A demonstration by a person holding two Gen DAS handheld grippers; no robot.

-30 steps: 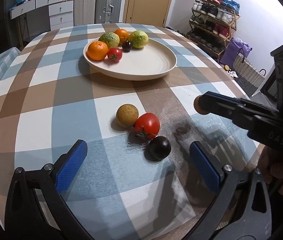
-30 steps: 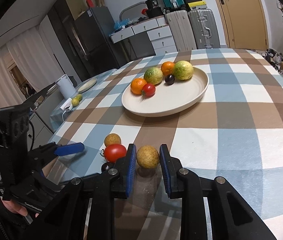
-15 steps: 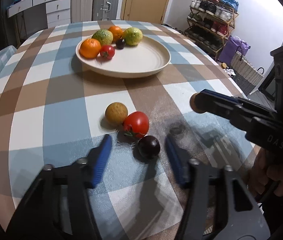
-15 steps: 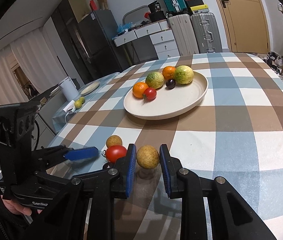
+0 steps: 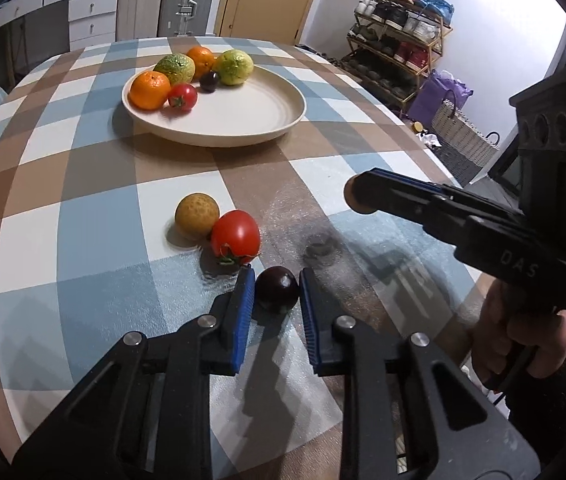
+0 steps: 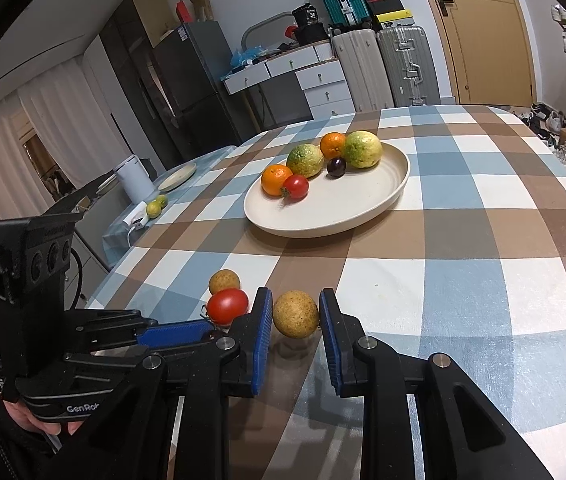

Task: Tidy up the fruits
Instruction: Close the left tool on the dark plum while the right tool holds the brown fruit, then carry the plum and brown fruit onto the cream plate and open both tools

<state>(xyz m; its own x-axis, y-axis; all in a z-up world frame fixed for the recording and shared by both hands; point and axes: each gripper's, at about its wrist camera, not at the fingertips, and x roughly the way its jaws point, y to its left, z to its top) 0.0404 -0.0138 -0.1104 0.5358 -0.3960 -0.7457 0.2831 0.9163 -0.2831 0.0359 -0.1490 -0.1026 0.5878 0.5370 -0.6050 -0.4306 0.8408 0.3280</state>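
A small dark plum (image 5: 277,289) is gripped between the blue pads of the left gripper (image 5: 273,292), whose jaws have just been closing onto it; the plum rests on the checked tablecloth (image 5: 83,216) at the near edge of the table. Just beyond it a red tomato (image 5: 235,237) is seen, touching a brownish round fruit (image 5: 197,216) on its far left. A second brown round fruit (image 6: 296,313) is clamped in the right gripper (image 6: 296,316), with both pads pressed against its sides; it appears to be held slightly above the cloth, as a shadow is cast beneath it.

Farther across the table a wide cream plate (image 5: 267,120) is set, and six fruits are already gathered along its far left side: two oranges (image 5: 149,90), two green citrus fruits (image 5: 235,67), a small tomato (image 5: 182,97) and a dark plum (image 5: 208,81). Most of the plate is left bare.

The task is judged to be a little over halfway done. Four fruits are not yet on the plate: the two now gripped, which need only to be carried over and released, and the tomato and brown fruit lying loose on the cloth.
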